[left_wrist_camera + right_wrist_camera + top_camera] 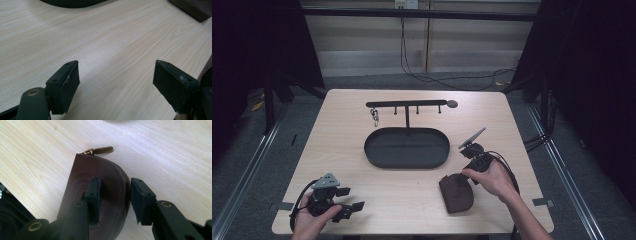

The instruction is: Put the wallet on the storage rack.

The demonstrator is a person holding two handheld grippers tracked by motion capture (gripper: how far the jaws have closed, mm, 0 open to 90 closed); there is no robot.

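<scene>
we see a brown leather zip pouch [100,192] lying flat on the wooden table [412,200], near its front edge, right under the right gripper [115,195]. the gripper's jaws straddle the pouch's curved zipped edge: one pad sits on the embossed face, the other stands just off the zipper teeth on the outer side, with a sliver of gap showing, so we call the jaws part closed around the edge and not yet pinching it. the brass zip pull [100,150] lies on the wood just beyond the jaw tips. in the high view the right hand [492,177] holds this gripper tilted down onto the pouch's top end. further ahead of it lies a black oval tray [377,155], with a hook rack [407,104] behind. well off to the side, the left gripper [116,80] rests with jaws spread wide over bare wood, holding nothing.
</scene>
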